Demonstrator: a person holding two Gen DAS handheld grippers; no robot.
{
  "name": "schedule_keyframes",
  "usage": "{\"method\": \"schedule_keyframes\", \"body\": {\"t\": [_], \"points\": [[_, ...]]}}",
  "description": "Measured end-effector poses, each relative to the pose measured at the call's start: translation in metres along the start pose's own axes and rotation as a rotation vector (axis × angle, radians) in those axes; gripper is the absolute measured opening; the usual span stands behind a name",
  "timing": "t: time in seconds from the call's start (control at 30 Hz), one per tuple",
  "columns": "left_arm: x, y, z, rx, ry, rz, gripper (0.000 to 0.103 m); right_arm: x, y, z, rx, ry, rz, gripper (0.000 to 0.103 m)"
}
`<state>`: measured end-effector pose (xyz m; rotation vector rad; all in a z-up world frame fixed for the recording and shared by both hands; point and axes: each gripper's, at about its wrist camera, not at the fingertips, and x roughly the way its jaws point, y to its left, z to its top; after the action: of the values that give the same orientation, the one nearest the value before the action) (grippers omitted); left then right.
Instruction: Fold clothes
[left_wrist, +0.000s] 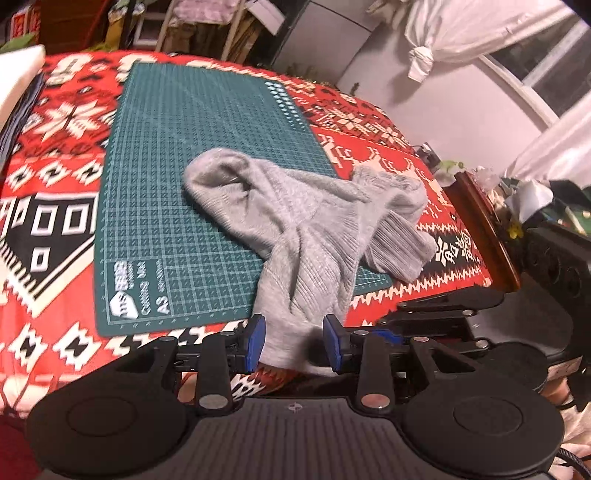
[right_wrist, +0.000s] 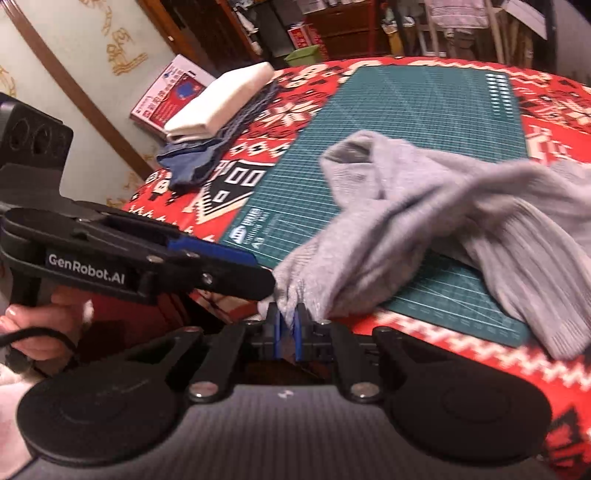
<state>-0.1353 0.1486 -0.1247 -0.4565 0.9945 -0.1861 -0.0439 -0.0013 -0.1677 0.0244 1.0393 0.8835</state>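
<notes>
Grey ribbed knit garment (left_wrist: 306, 229) lay crumpled across the near right corner of the green cutting mat (left_wrist: 192, 177), one rounded lobe resting on the mat's middle and a ribbed sleeve (left_wrist: 399, 240) spilling off the mat's right edge onto the red patterned cloth (left_wrist: 48, 206). A narrow end of the garment hung over the mat's near edge toward me. My left gripper (left_wrist: 294, 341) stood at that near edge with its blue pads (left_wrist: 256, 341) spread apart, the hanging end of the garment lying between them without being squeezed. My right gripper (right_wrist: 288, 326), seen in its own wrist view, had its blue pads (right_wrist: 275, 328) pressed nearly together and pinched a bunched fold of the garment's hem (right_wrist: 295, 284) just off the mat's near edge (right_wrist: 424, 295). In that same view my left gripper (right_wrist: 229, 254) reached in from the left, its tip touching the garment beside the pinched fold, and my hand (right_wrist: 40, 325) was wrapped round its handle. Beyond the mat's far left corner, a folded cream cloth (right_wrist: 221, 99) rested on top of a blue garment (right_wrist: 207, 158), both on the red cloth and well apart from the grey one. A printed box (right_wrist: 166, 96) lay behind that stack.
</notes>
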Motion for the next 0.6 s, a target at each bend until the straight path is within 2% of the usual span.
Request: {"method": "schedule_keyframes", "body": {"t": [0.13,0.27,0.4,0.6], "points": [[-0.007,0.013,-0.001,-0.053,-0.014,0.006,0.034,0.017,0.010,0.007,-0.020,-0.002,0.004,0.010],[-0.011,0.024,-0.003,-0.096,-0.014,-0.013,0.034,0.017,0.009,0.008,-0.018,-0.012,-0.005,0.021],[-0.010,0.021,-0.006,-0.058,-0.005,-0.016,0.034,0.002,0.002,0.010,0.011,-0.030,-0.023,0.037],[-0.007,0.005,-0.009,0.040,0.018,-0.034,0.034,-0.031,-0.019,0.019,0.098,-0.099,-0.028,0.040]]}}
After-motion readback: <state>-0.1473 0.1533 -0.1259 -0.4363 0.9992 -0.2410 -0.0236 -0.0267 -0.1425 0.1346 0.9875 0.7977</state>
